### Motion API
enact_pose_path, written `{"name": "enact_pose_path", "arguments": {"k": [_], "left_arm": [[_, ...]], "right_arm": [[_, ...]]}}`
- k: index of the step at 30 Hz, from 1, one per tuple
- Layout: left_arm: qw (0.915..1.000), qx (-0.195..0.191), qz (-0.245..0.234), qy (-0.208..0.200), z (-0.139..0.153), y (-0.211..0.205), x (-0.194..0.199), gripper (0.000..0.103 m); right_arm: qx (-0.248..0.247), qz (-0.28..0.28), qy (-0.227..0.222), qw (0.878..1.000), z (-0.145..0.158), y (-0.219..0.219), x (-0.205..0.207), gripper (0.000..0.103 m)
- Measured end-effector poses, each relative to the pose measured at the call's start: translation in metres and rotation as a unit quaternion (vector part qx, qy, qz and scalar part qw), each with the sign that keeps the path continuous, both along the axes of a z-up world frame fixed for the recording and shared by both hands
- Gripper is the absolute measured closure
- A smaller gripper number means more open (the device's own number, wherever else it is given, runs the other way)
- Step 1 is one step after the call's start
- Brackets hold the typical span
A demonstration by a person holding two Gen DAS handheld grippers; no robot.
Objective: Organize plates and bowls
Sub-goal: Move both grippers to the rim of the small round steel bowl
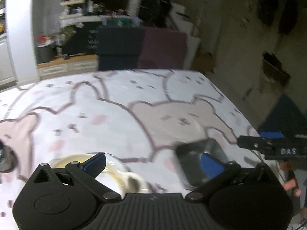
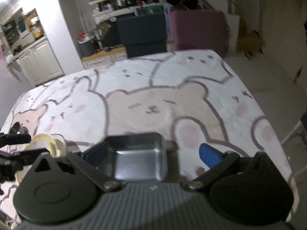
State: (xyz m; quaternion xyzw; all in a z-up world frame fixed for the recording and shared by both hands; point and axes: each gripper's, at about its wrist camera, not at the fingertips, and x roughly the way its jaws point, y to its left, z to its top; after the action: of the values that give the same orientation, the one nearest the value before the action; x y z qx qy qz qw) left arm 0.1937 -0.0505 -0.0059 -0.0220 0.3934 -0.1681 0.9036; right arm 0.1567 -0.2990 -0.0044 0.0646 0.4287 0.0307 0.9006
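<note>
A square metal dish [image 2: 139,153] sits on the bear-print tablecloth [image 2: 157,99] near the front edge, between the fingers of my right gripper [image 2: 153,153], which is open around it. It also shows in the left wrist view [image 1: 195,159]. A clear glass bowl with a yellowish rim [image 1: 80,161] lies under my left gripper [image 1: 153,163], which is open with its left finger over the bowl; the bowl also shows in the right wrist view [image 2: 48,143]. A small round metal item [image 2: 16,128] sits at the far left.
The table's far and right edges drop to a grey floor [image 2: 268,72]. Dark and purple boxes [image 2: 172,28] stand behind the table, with a cluttered kitchen counter [image 2: 107,9] beyond. My right gripper's body [image 1: 268,145] shows at the right of the left wrist view.
</note>
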Motion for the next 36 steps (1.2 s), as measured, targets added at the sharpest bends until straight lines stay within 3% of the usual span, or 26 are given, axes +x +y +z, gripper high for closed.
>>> {"name": "enact_pose_path", "arguments": {"k": [10, 15, 22, 30, 36], "left_arm": [[0.9918, -0.02, 0.124, -0.023, 0.014, 0.112, 0.004, 0.0], [0.9825, -0.026, 0.183, -0.022, 0.011, 0.167, 0.008, 0.0], [0.9655, 0.002, 0.26, -0.013, -0.007, 0.235, 0.024, 0.0], [0.9524, 0.02, 0.304, 0.019, -0.044, 0.295, 0.053, 0.002], [0.9409, 0.015, 0.336, 0.043, -0.068, 0.327, 0.065, 0.008]], "right_arm": [[0.04, 0.113, -0.036, 0.992, 0.019, 0.103, 0.031, 0.0], [0.052, 0.159, -0.032, 0.985, 0.019, 0.162, 0.053, 0.0], [0.048, 0.212, -0.036, 0.975, 0.001, 0.244, 0.076, 0.0], [0.087, 0.239, 0.005, 0.967, -0.024, 0.322, 0.106, 0.0], [0.12, 0.205, 0.076, 0.968, -0.048, 0.364, 0.136, 0.0]]}}
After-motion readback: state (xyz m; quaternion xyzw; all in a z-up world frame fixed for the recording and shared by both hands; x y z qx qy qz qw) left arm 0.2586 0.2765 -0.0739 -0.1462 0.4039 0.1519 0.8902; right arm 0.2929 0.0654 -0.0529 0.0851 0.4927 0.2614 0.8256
